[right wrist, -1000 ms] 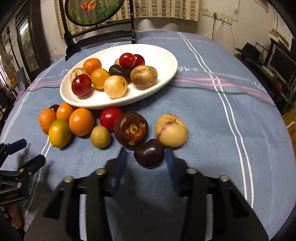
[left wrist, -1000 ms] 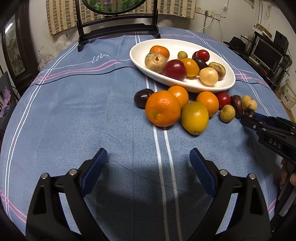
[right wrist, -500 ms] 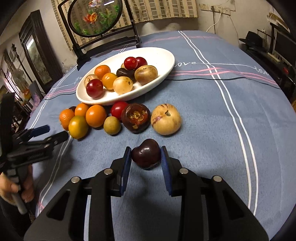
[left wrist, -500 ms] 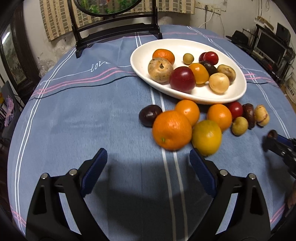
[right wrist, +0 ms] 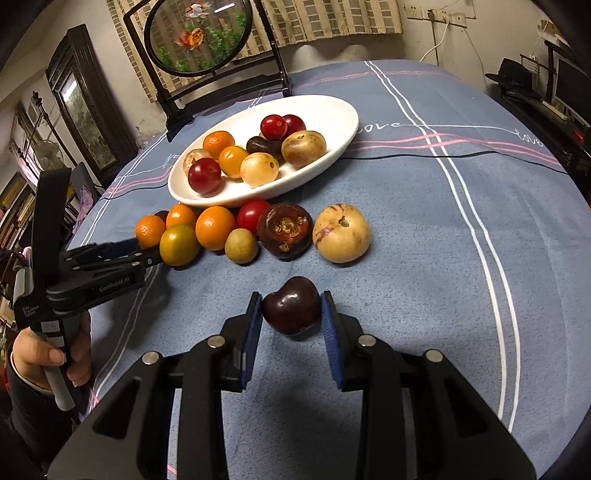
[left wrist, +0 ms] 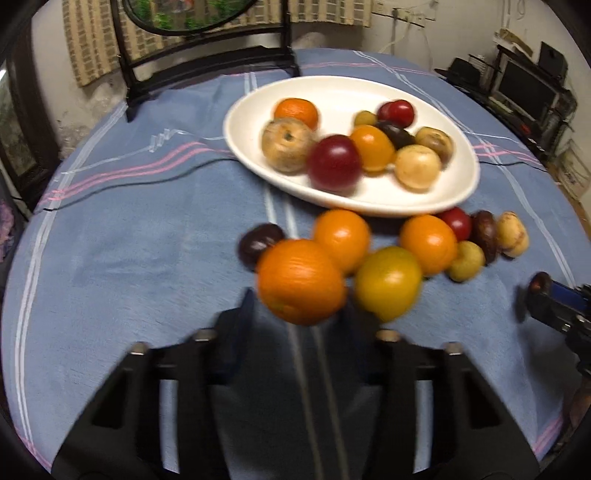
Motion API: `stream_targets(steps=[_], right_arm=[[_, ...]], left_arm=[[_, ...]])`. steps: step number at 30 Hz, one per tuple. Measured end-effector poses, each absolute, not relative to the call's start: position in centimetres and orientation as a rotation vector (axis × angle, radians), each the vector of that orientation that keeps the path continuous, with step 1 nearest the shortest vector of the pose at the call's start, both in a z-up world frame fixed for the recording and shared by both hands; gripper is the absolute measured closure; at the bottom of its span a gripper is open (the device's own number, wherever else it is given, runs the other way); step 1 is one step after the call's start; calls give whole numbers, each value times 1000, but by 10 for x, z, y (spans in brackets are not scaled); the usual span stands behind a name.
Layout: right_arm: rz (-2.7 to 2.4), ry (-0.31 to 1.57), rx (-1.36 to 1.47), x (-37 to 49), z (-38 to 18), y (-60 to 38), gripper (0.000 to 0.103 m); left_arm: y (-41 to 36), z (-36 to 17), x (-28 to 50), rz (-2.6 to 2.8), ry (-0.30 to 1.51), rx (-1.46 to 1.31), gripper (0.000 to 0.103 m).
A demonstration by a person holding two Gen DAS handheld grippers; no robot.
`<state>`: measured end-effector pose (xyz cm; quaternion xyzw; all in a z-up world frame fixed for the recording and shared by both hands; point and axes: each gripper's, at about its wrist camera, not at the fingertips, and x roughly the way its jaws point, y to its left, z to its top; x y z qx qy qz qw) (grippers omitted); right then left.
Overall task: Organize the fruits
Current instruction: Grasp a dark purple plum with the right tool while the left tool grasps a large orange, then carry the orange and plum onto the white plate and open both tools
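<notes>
Your right gripper [right wrist: 291, 317] clamped on a dark plum [right wrist: 291, 305] above the blue tablecloth [right wrist: 424, 258], your left gripper [left wrist: 299, 314] spread around the front orange [left wrist: 301, 281], near the white dish [left wrist: 458, 192].

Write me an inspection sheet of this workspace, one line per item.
Surface: round table under a blue striped tablecloth.
Job's things: white oval dish holding about nine fruits; a row of loose fruits on the cloth in front of it, among them a large orange and a yellow-green citrus.
Clutter: nothing seen.
Grippers: right claw shut on a dark purple fruit; left claw around the large orange, blurred, grip unclear.
Cables: thin black cable across the cloth; white cord at the wall socket.
Surroundings: goldfish screen on a black stand, curtain, monitors.
</notes>
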<state>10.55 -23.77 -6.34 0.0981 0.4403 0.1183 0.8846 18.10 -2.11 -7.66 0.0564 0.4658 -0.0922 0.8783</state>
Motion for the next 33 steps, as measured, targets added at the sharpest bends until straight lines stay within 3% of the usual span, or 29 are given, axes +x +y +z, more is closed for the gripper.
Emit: stream_targets(steps=[19,21,23,24,27,33], right_arm=[[282,833,165,110,-34,-225,70],[285,816,153,115,-27,-223,70],[296,796,154,118,-21,-220,70],[311,786,158,118,-19,-219,70],[322,797,161,121,-23,-217,70],[318,845,184,122,-41,-222,70]], left_arm=[[-21,-17,153,-235,833,103,63],[-23,-14,159,-236,830,112,73],[-19,-17,162,-243,844,90,73],[-17,-21,162,-240,848,87,72],[-8,-34,159,-220,859,97,46],[4,-56,157,-208,906,101,40]])
